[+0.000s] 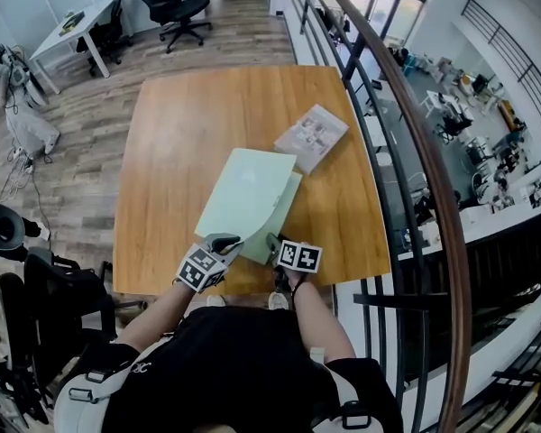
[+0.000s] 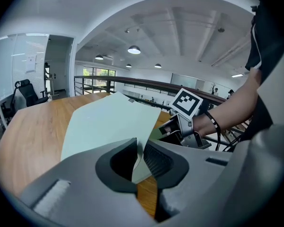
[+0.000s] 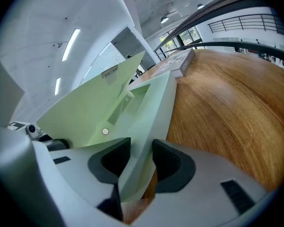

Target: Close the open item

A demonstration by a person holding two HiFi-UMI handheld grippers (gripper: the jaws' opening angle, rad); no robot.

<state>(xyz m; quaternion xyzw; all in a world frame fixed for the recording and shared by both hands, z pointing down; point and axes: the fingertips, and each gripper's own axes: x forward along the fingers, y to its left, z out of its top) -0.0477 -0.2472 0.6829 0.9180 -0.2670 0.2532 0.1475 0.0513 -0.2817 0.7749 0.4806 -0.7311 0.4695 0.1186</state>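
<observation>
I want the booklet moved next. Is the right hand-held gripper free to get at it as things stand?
Probably not yet: the right hand-held gripper looks clamped on the folder. The table toward the booklet is bare.

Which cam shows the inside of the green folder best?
Right gripper view: it looks straight into the open folder, showing both inner faces and a round stud. Head and left gripper views show only the cover's outside.
</observation>
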